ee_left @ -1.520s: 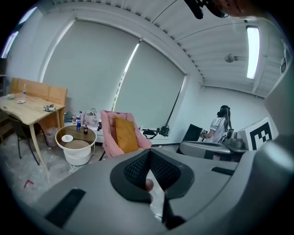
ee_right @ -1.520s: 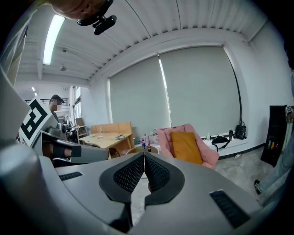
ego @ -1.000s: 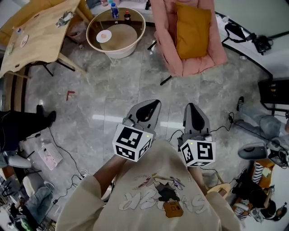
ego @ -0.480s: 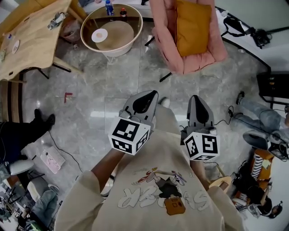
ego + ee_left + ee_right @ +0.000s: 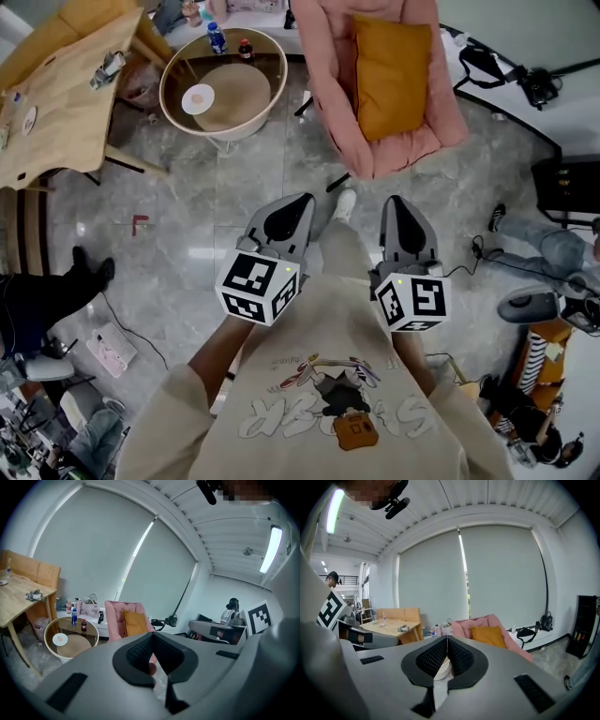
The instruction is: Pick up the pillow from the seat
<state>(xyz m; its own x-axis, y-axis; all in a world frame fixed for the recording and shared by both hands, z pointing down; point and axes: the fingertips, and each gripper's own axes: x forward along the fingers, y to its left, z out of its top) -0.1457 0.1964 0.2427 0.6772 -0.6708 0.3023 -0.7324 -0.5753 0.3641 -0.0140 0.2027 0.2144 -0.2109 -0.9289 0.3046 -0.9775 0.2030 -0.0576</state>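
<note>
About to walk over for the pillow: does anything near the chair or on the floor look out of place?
Nothing looks spilled or toppled. The mustard pillow rests against the back of the pink chair. The only oddity is a power strip lying loose on the floor at the left, off the path to the chair.

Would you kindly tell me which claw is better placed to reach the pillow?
Probably the right claw: it lines up with the orange pillow ahead; the left claw sits off to its side. Both are shut.
</note>
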